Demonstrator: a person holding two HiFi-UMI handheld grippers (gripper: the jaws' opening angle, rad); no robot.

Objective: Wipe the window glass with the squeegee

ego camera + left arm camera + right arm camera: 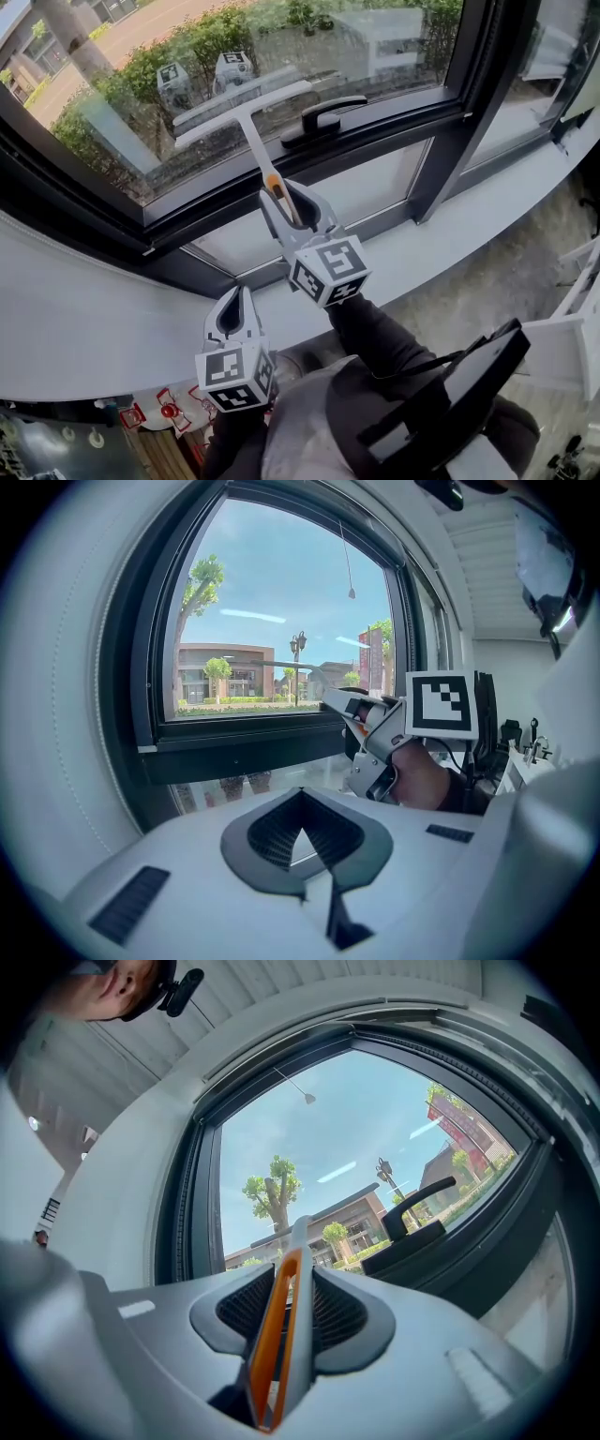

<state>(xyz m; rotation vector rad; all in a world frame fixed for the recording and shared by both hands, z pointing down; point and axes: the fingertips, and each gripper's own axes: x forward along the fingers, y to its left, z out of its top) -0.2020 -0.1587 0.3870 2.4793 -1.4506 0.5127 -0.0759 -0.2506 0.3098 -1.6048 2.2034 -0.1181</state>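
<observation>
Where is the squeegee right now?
In the head view, the squeegee sits in the right tool, its blade up by the glass, just left of the black window handle.

Head view looking steeply down on the window (122, 84), left gripper view low, facing it from near, right gripper view closer, tilted up, all share it

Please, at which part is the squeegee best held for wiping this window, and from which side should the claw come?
Grip the narrow handle near its orange end, coming from the room side in line with it, as the right claw does now. The squeegee is T-shaped; its wide blade faces the window glass and must stay free, so the stem seems the only sound place.
</observation>
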